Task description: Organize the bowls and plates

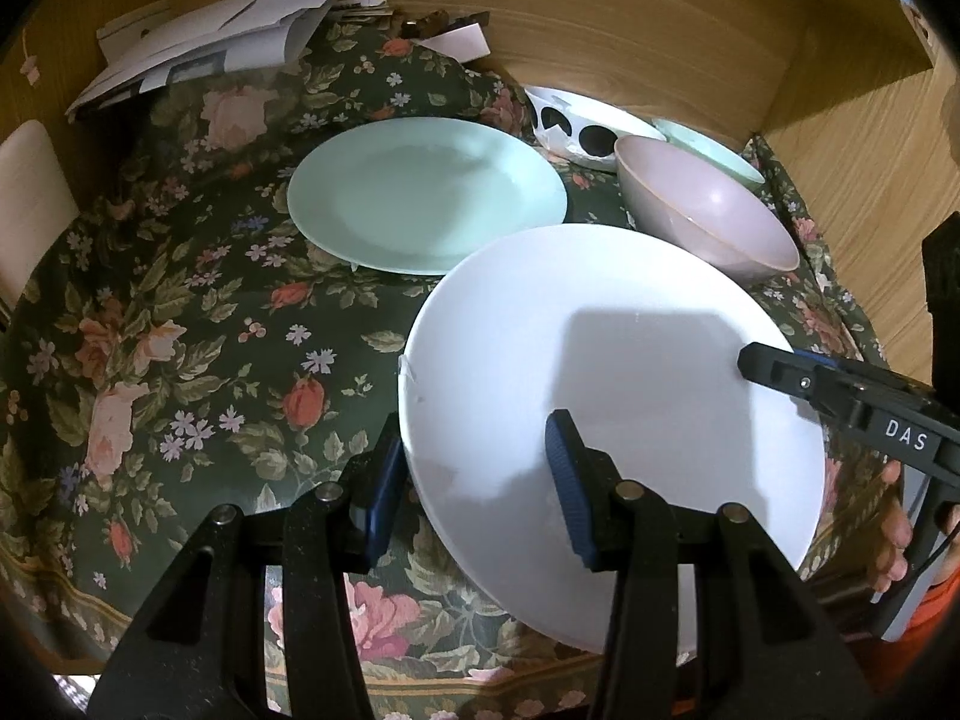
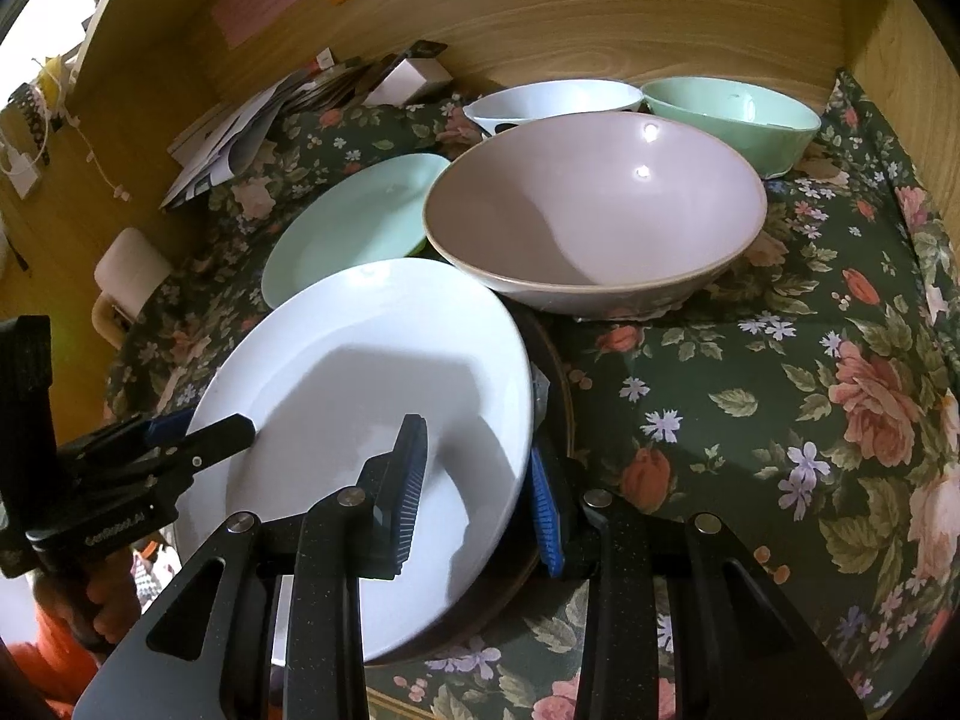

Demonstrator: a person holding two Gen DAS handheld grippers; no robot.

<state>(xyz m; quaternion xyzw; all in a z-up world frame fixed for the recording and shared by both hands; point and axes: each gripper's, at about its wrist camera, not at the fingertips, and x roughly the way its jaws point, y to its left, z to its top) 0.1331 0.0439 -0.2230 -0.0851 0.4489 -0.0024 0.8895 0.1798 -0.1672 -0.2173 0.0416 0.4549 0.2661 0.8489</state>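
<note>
A white plate (image 1: 612,360) (image 2: 372,384) sits near the table's front edge, on a dark plate (image 2: 549,396) that shows under its right side. My left gripper (image 1: 474,474) straddles its left rim, jaws open, one finger over the plate and one outside. My right gripper (image 2: 477,480) straddles its right rim the same way, jaws open. Behind lie a mint plate (image 1: 426,192) (image 2: 354,222), a pink bowl (image 1: 702,204) (image 2: 594,216), a white bowl with black spots (image 1: 582,126) (image 2: 552,99) and a mint bowl (image 2: 732,114) (image 1: 714,150).
A dark floral cloth (image 1: 180,330) (image 2: 780,360) covers the table. Papers and small boxes (image 1: 210,48) are piled at the back left. Wooden walls (image 2: 600,12) close in the back and right side. A white chair back (image 1: 30,204) stands at left.
</note>
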